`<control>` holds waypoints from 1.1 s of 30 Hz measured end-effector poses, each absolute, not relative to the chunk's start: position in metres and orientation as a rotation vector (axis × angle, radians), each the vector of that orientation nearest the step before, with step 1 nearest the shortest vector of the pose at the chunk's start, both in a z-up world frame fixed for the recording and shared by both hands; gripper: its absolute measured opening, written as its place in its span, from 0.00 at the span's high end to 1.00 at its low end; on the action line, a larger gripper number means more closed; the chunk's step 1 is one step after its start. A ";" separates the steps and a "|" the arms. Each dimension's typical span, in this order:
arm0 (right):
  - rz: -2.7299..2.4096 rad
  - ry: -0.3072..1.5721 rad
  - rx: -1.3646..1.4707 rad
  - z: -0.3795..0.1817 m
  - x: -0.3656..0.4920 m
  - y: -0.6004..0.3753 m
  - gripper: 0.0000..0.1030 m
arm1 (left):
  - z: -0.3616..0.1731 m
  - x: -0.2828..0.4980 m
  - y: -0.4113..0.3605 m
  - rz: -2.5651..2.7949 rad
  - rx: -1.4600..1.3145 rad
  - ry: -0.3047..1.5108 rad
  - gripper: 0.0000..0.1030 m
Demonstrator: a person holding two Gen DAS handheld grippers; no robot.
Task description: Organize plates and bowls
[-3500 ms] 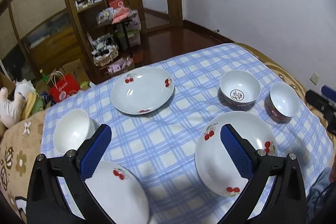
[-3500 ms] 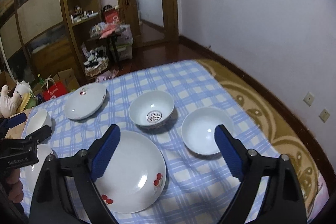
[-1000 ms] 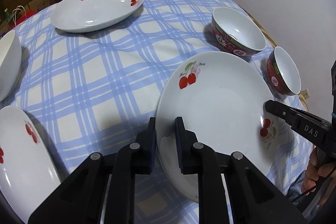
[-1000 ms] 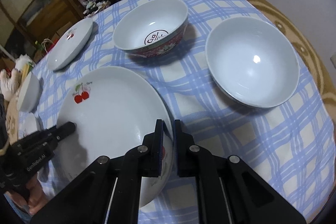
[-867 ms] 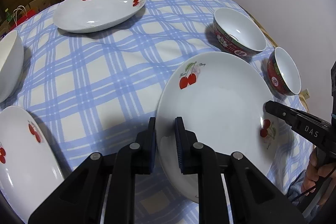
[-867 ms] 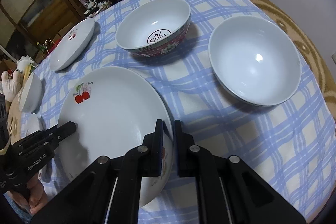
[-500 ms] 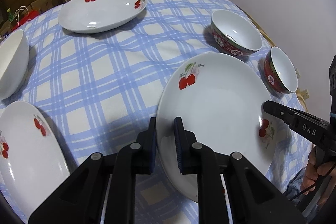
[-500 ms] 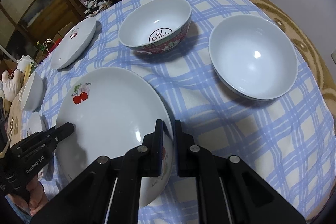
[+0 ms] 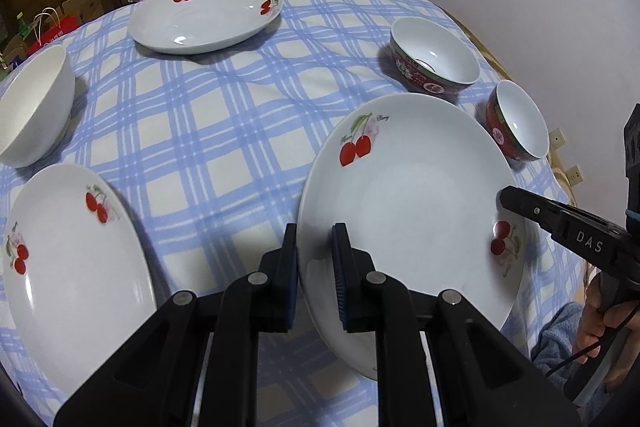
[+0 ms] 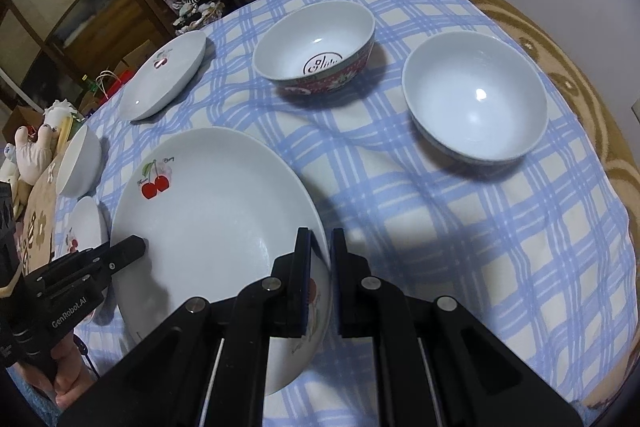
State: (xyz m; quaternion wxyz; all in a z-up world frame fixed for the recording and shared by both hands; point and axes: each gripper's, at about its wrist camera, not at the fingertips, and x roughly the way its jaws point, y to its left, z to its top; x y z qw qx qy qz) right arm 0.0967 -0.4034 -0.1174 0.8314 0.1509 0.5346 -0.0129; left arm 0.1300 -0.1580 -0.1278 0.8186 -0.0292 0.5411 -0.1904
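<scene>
From the left wrist view, the left claw is clamped on the near rim of the big cherry plate, while the right claw pinches its opposite rim; on the blue checked cloth around it lie a second cherry plate at the near left, a third cherry plate far back, a white bowl at left and two red-sided bowls at right. From the right wrist view, the right claw grips the same plate's right rim, the left claw bites its left edge, and a marked bowl and a plain white bowl sit well apart beyond it.
</scene>
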 end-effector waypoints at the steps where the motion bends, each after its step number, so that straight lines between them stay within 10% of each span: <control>1: -0.027 1.136 0.321 -0.117 0.095 -0.403 0.90 | -0.127 0.128 -0.157 -0.406 -0.063 1.156 0.85; 33: -0.089 1.281 0.247 -0.144 0.070 -0.375 0.88 | -0.166 0.109 -0.152 -0.388 -0.054 1.313 0.81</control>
